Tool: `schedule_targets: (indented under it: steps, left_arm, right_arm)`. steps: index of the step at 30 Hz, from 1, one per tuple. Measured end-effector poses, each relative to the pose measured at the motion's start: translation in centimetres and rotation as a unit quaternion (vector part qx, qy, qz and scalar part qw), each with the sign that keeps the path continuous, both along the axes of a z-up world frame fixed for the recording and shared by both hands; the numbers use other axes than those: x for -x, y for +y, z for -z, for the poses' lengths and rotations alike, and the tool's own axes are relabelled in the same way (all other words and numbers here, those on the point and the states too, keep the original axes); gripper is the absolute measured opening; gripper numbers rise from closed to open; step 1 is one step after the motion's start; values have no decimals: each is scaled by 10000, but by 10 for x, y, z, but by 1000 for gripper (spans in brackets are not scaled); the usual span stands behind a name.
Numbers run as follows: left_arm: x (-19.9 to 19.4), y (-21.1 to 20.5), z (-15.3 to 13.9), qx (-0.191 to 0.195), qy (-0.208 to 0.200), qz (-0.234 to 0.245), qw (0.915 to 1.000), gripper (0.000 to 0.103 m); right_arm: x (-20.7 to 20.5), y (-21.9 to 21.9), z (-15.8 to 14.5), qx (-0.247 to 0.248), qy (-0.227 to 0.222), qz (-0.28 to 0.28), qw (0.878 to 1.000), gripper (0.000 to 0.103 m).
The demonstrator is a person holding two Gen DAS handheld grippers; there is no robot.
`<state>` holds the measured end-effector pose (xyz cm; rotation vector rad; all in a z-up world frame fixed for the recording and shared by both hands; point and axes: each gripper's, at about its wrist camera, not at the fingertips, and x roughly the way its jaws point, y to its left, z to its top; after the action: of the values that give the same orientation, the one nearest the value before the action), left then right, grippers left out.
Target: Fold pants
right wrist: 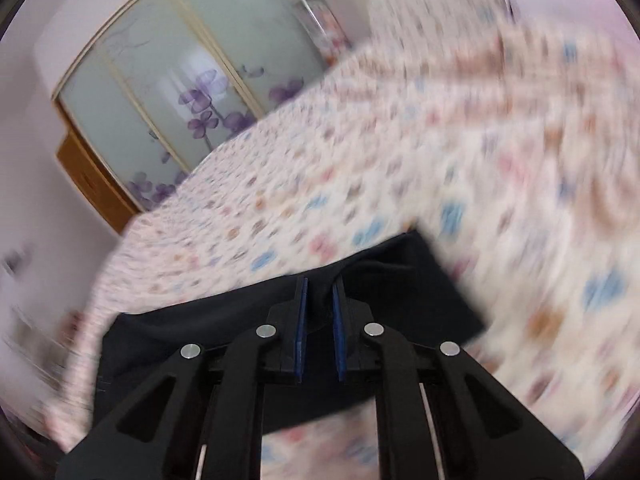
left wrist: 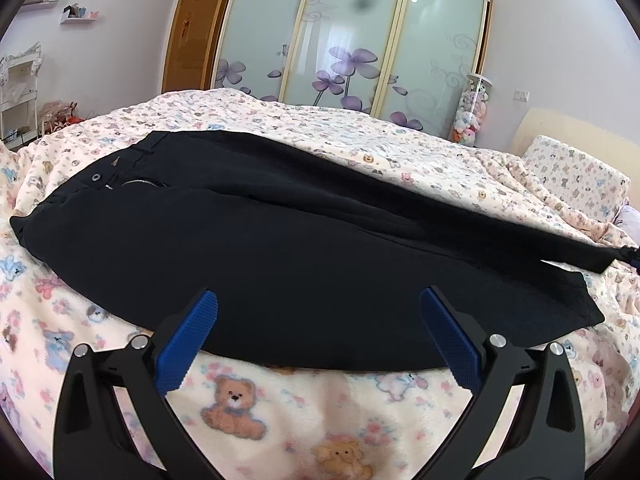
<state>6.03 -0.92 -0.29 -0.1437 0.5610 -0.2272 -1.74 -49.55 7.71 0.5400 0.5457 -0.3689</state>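
Observation:
Black pants lie flat on the bed, waistband at the left, legs running to the right. My left gripper is open, its blue pads wide apart above the near edge of the near leg. At the far right of the left wrist view, my right gripper holds the far leg's hem. In the blurred right wrist view, my right gripper is shut on the pants hem, black fabric pinched between its narrow blue pads.
A teddy-bear print blanket covers the bed. A matching pillow lies at the right. A flowered sliding wardrobe stands behind the bed, a tube of plush toys beside it, and shelves at the left.

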Motion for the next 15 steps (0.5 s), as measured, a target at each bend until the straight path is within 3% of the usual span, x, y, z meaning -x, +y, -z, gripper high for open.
schedule_targets:
  steps: [1, 3, 6, 8, 12, 15]
  left_arm:
    - [-1, -1, 1, -9, 28, -7, 10000, 101]
    - [-1, -2, 1, 21, 67, 1, 10000, 101]
    - [-2, 0, 0, 120, 74, 28, 9999, 101]
    - [-1, 0, -1, 82, 35, 36, 10000, 101]
    - [1, -3, -1, -32, -14, 31, 10000, 101]
    - [3, -7, 1, -23, 34, 75, 10000, 101]
  right_arm:
    - [-4, 0, 10, 167, 277, 32, 9995, 12]
    - [-12, -5, 40, 53, 827, 94, 9965, 12]
    - [-4, -8, 97, -662, 1382, 203, 9880, 12]
    - [3, -3, 104, -774, 1302, 206, 9882, 14]
    - [15, -1, 85, -871, 1416, 333, 9855, 50]
    - [30, 16, 61, -1109, 573, 107, 9921, 52]
